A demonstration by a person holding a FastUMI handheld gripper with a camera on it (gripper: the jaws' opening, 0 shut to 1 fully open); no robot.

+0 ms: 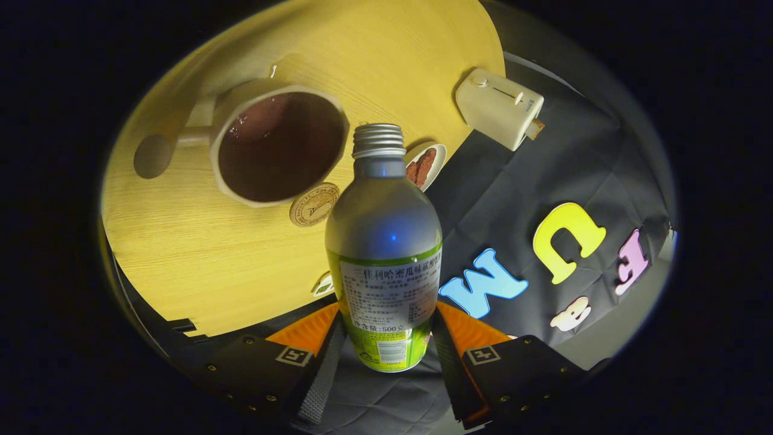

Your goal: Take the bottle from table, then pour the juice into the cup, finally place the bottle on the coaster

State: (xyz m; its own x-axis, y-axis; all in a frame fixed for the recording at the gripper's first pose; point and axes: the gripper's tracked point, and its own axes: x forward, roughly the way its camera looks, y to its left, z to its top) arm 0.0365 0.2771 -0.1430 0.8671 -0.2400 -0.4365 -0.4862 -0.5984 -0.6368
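— Where's the bottle?

— I have the silver aluminium bottle with the green label and bare threaded neck (384, 241) between the fingers of the black-and-orange gripper (386, 338), which are closed against its lower body, one on each side. It is lifted off the round yellow wooden table (181, 260), neck pointing toward the far side.

— And the cup?

— The cream faceted mug with the dark inside (279, 148) sits just beyond the neck and a little to the left, handle pointing left. I can't tell whether any juice is in it. I judge I'm at the pour.

— How do you do it cleanly?

— I'd carry the neck left until the mouth is over the mug's opening, then tip slowly about the neck, keeping the grip firm since the smooth metal could slip.

— Anything close by?

— The small round brown coaster (313, 204) lies touching the mug's near rim in this view, just left of the bottle's shoulder. A small white dish holding something reddish (426, 164) is just right of the neck, and a cream boxy appliance (500, 107) stands farther right at the table's edge.
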